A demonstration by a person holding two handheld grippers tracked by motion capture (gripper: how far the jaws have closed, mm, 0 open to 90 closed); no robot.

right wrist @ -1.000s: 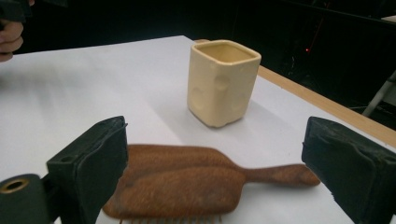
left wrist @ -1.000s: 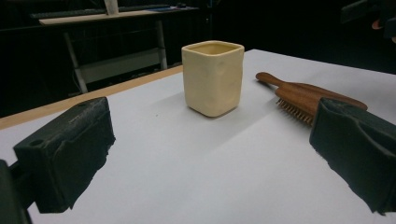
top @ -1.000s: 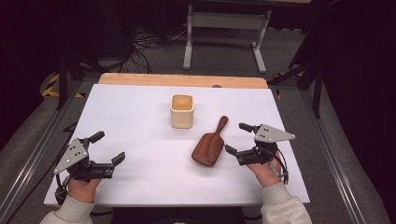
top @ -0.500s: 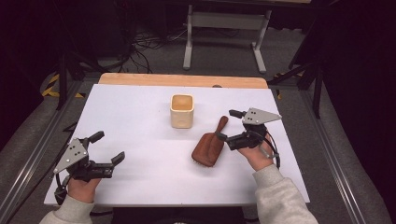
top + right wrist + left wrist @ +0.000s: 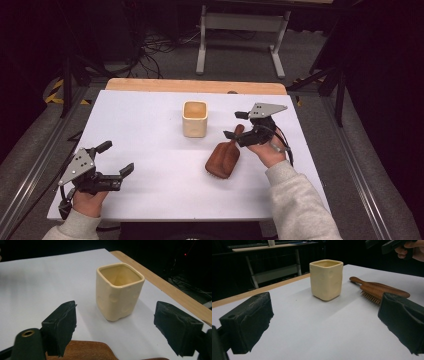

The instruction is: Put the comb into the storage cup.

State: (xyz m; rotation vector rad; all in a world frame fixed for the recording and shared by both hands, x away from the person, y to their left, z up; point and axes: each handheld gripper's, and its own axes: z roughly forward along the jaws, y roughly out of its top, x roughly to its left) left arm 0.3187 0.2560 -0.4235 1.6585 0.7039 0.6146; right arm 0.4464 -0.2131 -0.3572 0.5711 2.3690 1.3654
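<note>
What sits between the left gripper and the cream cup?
Nothing: in the left gripper view, bare white table runs from the open left gripper to the cream cup. The wooden hairbrush lies off to the side.

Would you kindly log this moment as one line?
right gripper: open, closing, over brush handle | left gripper: open, idle | cup: upright

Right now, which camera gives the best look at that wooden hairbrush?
The high view: the whole hairbrush lies there on the white table, handle to head, beside the cream cup. The left gripper view shows it side-on with its bristles, partly behind a jaw. The right gripper view catches just its wooden back.
</note>
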